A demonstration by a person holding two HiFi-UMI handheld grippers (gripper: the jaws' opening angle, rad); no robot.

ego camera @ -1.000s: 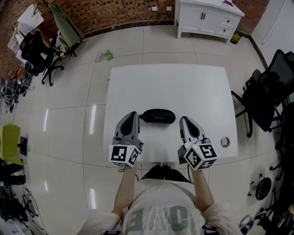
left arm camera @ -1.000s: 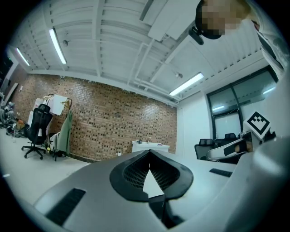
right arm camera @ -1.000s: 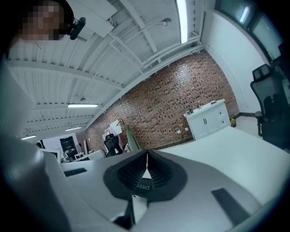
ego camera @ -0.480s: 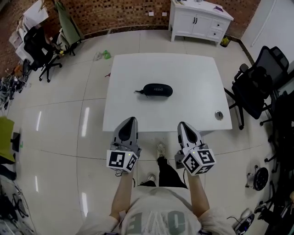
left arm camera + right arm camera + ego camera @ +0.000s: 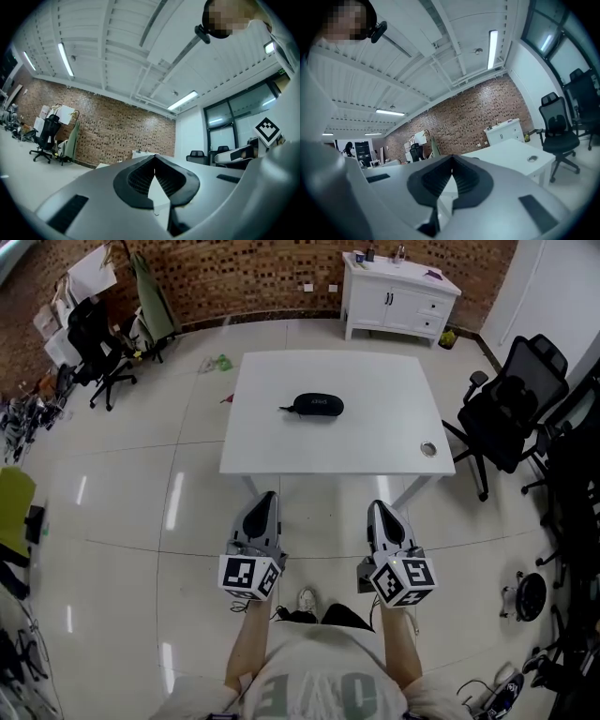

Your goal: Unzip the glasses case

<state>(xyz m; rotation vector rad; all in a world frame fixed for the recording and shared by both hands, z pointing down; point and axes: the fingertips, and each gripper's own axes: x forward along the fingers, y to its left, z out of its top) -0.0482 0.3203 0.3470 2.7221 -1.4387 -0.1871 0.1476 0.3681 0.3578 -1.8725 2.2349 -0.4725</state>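
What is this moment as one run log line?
step: not started | glasses case: closed, on table | left claw: shut, empty, over floor | right claw: shut, empty, over floor

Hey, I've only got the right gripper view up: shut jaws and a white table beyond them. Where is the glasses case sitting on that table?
Observer: In the head view the glasses case lies about mid-table, slightly left of centre, with its long side across and nothing touching it.
Operator: How near is my gripper to it?
Observer: Not near. The right gripper is off the table, over the floor tiles on the person's side of the near edge.
Operator: And the left one, is it holding anything?
Observer: No. The left gripper shows, in its own view, jaws together with nothing between them.
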